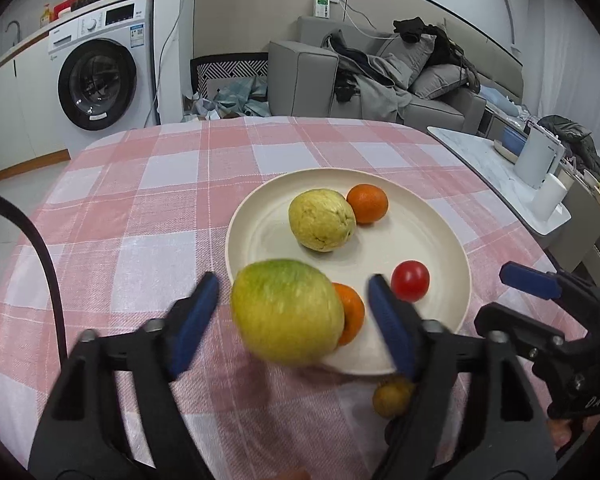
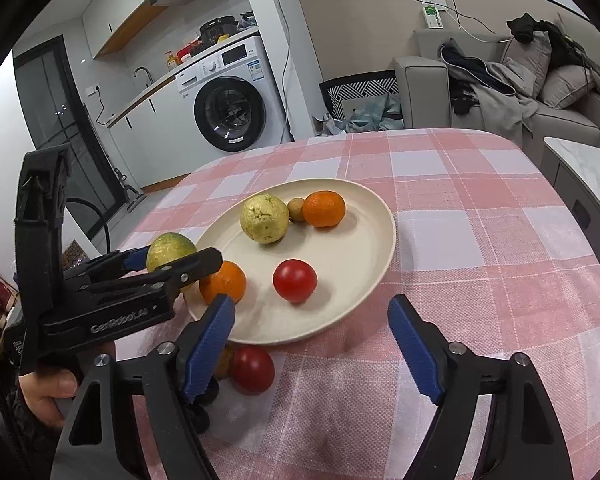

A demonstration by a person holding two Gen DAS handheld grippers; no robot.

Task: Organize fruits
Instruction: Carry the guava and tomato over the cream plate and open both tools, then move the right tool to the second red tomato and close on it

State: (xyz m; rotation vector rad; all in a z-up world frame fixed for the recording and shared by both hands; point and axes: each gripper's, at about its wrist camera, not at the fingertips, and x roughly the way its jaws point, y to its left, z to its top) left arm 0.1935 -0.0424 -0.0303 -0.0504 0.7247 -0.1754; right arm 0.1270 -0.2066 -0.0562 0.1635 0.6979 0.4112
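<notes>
Holding both my left gripper and right gripper wide and empty: five fruits in plate, green-yellow fruit on its seven-o'clock rim, red fruit outstanding at six.

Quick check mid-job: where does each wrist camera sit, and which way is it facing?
Left wrist: on the left gripper, looking down its open jaws at the blurred green-yellow mango and round cream plate; right gripper shows at right.
Right wrist: on the right gripper, open, nearer the table's right side; left gripper and a hand show at left.
Shared: plate, red tomato, pink checked tablecloth.
</notes>
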